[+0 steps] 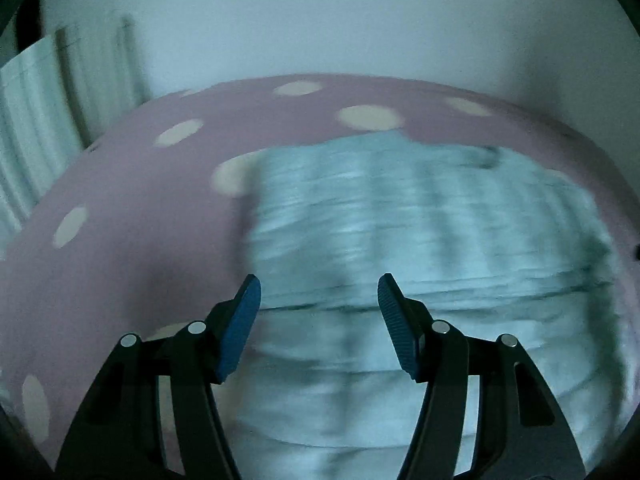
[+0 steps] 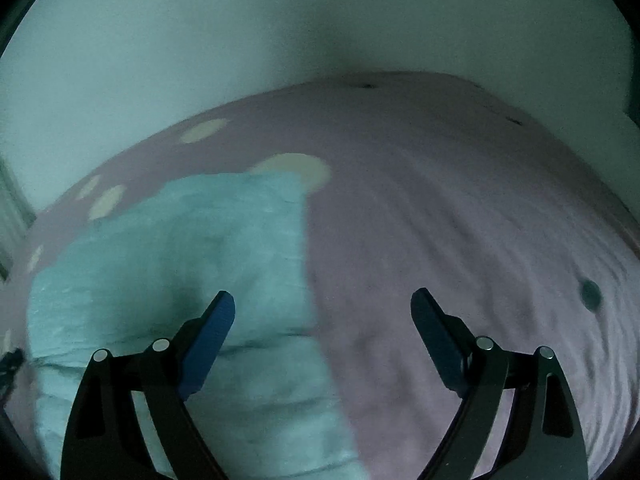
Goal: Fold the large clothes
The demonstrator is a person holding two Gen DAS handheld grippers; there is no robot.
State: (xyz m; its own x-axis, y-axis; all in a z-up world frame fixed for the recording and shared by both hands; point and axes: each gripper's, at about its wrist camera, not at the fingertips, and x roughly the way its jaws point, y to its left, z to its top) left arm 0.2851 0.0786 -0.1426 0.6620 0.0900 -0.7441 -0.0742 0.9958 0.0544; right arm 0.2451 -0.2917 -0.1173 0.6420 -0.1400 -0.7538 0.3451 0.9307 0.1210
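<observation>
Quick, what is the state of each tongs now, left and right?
Left tongs: open, holding nothing, over the light blue garment.
Right tongs: open, holding nothing, at the garment's right edge.

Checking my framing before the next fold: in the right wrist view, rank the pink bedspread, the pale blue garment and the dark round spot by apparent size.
1. Pink bedspread, filling most of the view.
2. Pale blue garment; it lies closer to the camera at lower left, so its share is somewhat inflated.
3. Dark round spot, by far the smallest.
</observation>
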